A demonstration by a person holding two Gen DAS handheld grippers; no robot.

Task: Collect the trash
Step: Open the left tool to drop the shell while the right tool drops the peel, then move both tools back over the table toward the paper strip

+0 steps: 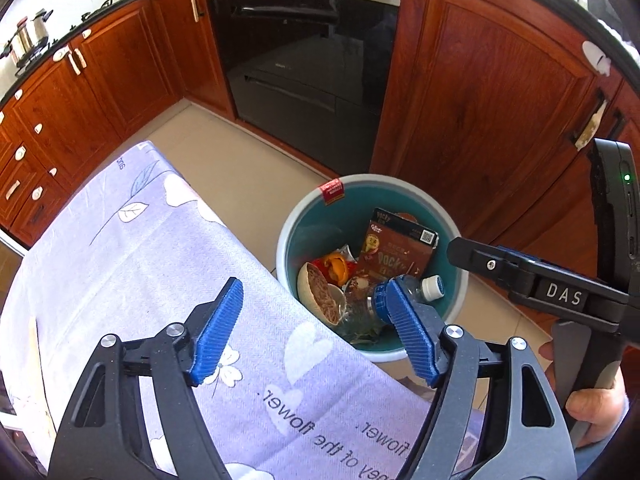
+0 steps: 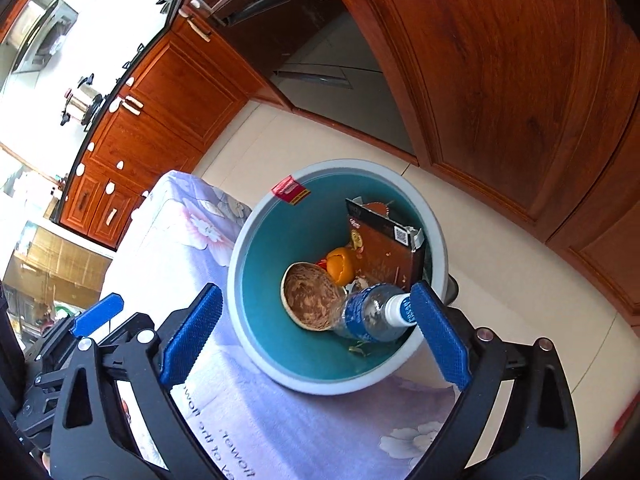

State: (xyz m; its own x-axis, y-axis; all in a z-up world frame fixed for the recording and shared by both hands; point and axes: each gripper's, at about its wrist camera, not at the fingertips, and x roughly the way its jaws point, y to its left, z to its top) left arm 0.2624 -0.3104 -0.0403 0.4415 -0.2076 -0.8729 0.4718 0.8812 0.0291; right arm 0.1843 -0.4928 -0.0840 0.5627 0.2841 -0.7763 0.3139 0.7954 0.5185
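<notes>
Trash fills the round grey bin with a teal inside [image 1: 288,224], standing on pale floor tiles [image 2: 520,264] ahead of both tools: a clear plastic water bottle with a blue label and white cap [image 2: 370,316], a brown coconut half-shell [image 2: 310,300], an orange peel [image 2: 340,266] and a brown Pocky snack box [image 2: 386,250]. Smaller scraps beneath the bottle are too jumbled to name. The left gripper [image 1: 310,334] hangs released, its blue ribbed fingers [image 1: 218,330] spread over a lilac flower-printed cloth [image 1: 120,264] whose edge hides the bin's near rim; the far-side finger overlaps the bottle. The right gripper [image 2: 316,340] is likewise spread wide and empty above the bin, one pad just beside the bottle's cap. A red sticker [image 1: 332,191] clings to the far rim. Reddish wooden cabinets [image 1: 480,100] and a black built-in oven [image 1: 304,60] stand beyond.
</notes>
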